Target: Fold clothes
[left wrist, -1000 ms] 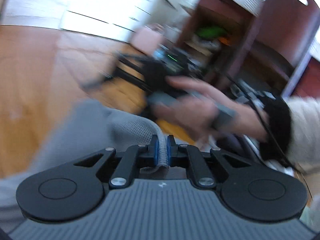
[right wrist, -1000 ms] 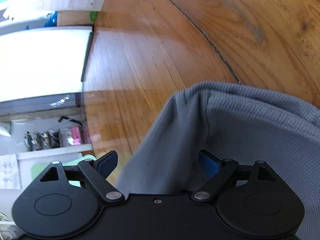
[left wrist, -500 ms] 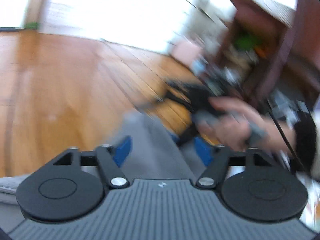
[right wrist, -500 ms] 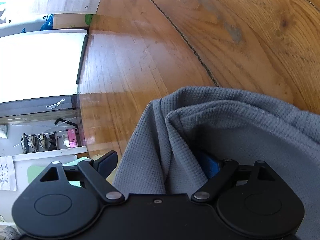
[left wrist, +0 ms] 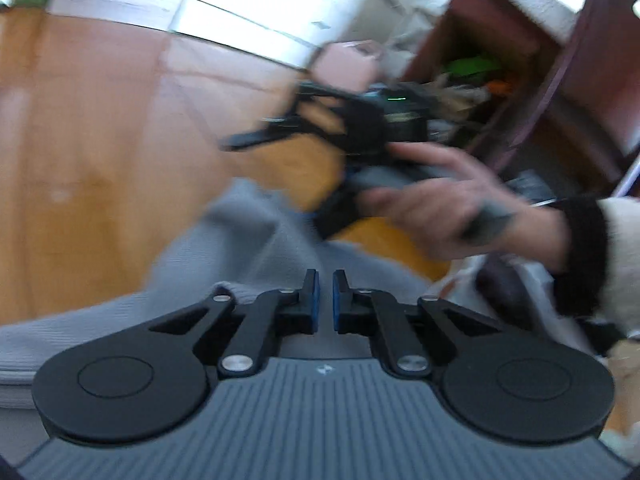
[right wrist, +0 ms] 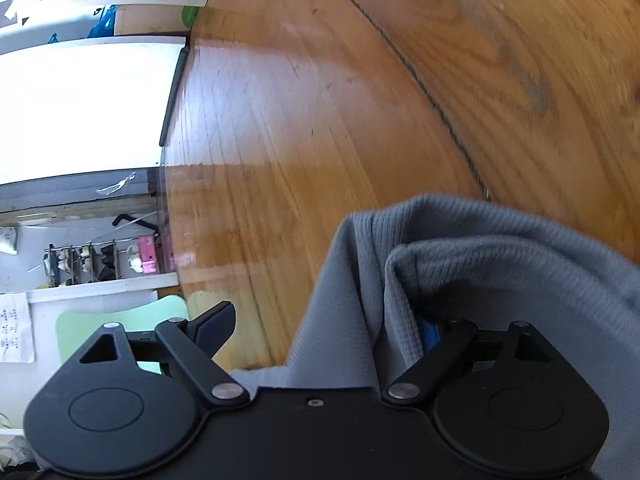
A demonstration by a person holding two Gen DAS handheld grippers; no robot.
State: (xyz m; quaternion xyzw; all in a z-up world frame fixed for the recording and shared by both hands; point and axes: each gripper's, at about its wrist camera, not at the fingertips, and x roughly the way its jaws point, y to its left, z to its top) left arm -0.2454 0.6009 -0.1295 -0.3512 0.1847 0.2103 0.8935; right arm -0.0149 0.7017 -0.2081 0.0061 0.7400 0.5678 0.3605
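While the grey garment point(right wrist: 500, 280) lies bunched on the desk point(right wrist: 320, 120), left hand-held gripper point(left wrist: 323, 300) nearly closed, empty; right hand-held gripper point(right wrist: 324, 328) spread, cloth between; folding unfinished.

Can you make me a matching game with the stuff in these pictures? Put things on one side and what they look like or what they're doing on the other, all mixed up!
Things:
1. left gripper
2. right gripper
3. garment
4. table

Looks or states:
A. grey and knitted, bunched into a fold
B. wooden and shiny
C. fingers wide apart, with cloth lying between them
D. fingers almost together, only a thin gap, nothing seen in it

Pairs: 1-D, 2-C, 3-A, 4-B
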